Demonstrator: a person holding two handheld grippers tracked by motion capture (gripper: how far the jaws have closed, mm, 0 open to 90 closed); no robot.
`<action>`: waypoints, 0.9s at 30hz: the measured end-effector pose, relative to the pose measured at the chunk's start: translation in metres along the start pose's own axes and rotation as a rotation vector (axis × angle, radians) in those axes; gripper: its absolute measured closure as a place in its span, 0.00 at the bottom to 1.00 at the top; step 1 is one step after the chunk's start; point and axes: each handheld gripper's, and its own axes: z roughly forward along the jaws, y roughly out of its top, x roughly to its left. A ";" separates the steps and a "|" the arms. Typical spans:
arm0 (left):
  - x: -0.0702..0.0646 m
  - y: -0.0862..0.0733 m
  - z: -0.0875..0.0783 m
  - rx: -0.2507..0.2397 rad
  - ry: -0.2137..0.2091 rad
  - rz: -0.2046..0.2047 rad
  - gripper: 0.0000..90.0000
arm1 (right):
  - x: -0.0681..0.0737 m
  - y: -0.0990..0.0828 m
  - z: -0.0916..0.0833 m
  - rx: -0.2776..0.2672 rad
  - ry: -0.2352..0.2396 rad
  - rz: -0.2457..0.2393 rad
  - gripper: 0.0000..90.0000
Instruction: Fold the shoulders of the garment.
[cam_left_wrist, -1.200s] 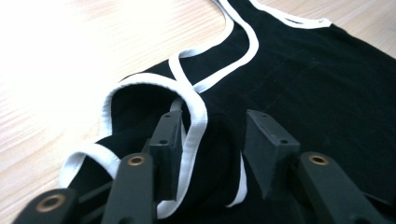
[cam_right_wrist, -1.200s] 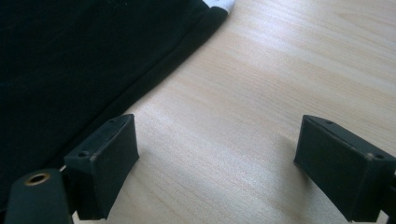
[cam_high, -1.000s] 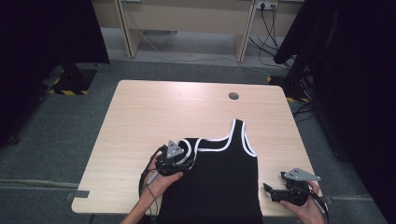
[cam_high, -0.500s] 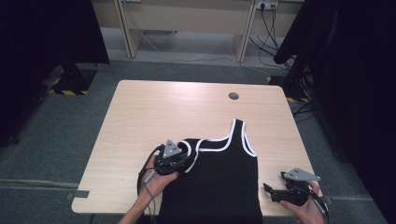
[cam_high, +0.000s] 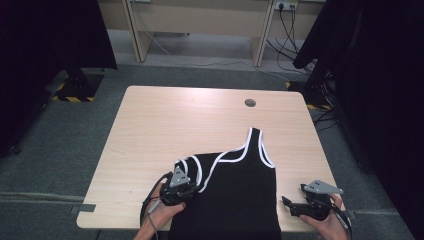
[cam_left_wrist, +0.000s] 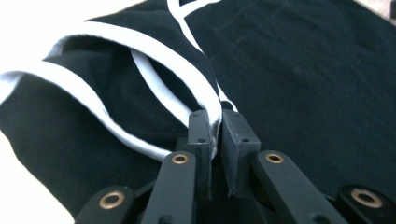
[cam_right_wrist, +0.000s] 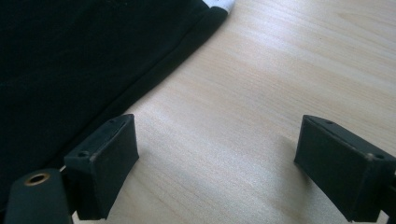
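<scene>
A pale wooden table stands on grey carpet, with dark curtains to either side and a desk frame and cables behind it. On the near half of the table lies a black tank top with white trim, its body flat and reaching to the near edge; one shoulder strap points away toward the small round hole in the tabletop, well short of it. The other strap, on the tank top's left side, is bunched and folded over the garment. The left gripper sits at that bunched corner, and the left gripper view shows its jaws pinched together on the strap's white trim, having just closed on it. The right gripper rests just beside the tank top's right edge, near the table's near edge; its jaws stand wide apart over bare wood, with the garment's dark hem next to one jaw and nothing between them.
</scene>
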 end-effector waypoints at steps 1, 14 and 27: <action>0.000 -0.001 0.000 0.001 0.003 0.001 0.90 | 0.000 0.000 0.000 0.000 0.000 0.001 0.15; -0.002 0.004 -0.014 -0.031 0.006 -0.019 0.57 | 0.000 0.000 0.000 0.000 0.000 0.001 0.15; 0.015 -0.011 -0.031 0.005 0.062 -0.040 0.36 | 0.000 0.000 0.000 0.001 0.000 0.002 0.15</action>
